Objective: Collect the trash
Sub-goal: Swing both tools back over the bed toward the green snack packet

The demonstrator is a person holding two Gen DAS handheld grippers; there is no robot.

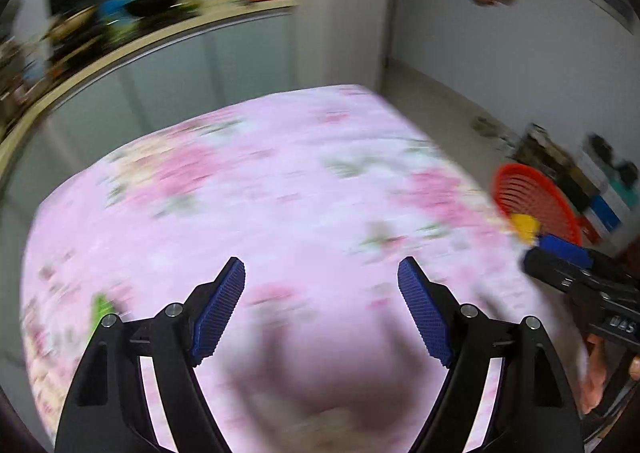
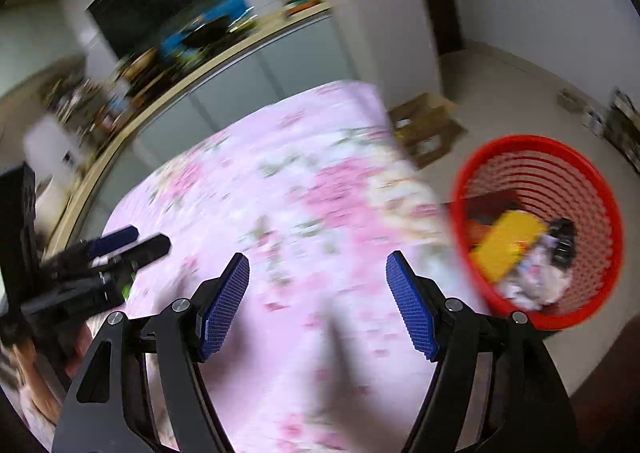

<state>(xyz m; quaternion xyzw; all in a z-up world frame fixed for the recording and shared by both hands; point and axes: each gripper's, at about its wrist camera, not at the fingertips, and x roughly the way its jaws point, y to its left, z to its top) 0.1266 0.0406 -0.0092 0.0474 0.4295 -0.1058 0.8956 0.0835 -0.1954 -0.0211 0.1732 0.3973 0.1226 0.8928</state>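
1. Both views are pretty blurry, but the left gripper (image 1: 321,303) sits over the pink flowery cloth (image 1: 280,189) with its blue pads wide apart – nothing between them.
2. Same for the right gripper (image 2: 318,301): jaws spread, nothing held, above the same cloth.
3. The red basket (image 2: 600,213) stands on the floor just off the cloth's right edge – inside there's a yellow packet (image 2: 506,245), some crumpled white stuff (image 2: 536,277) and a dark bit I can't make out.
4. A small green scrap (image 1: 102,307) lies on the cloth at the near left.
5. A cardboard box (image 2: 428,129) sits on the floor past the cloth's far corner.
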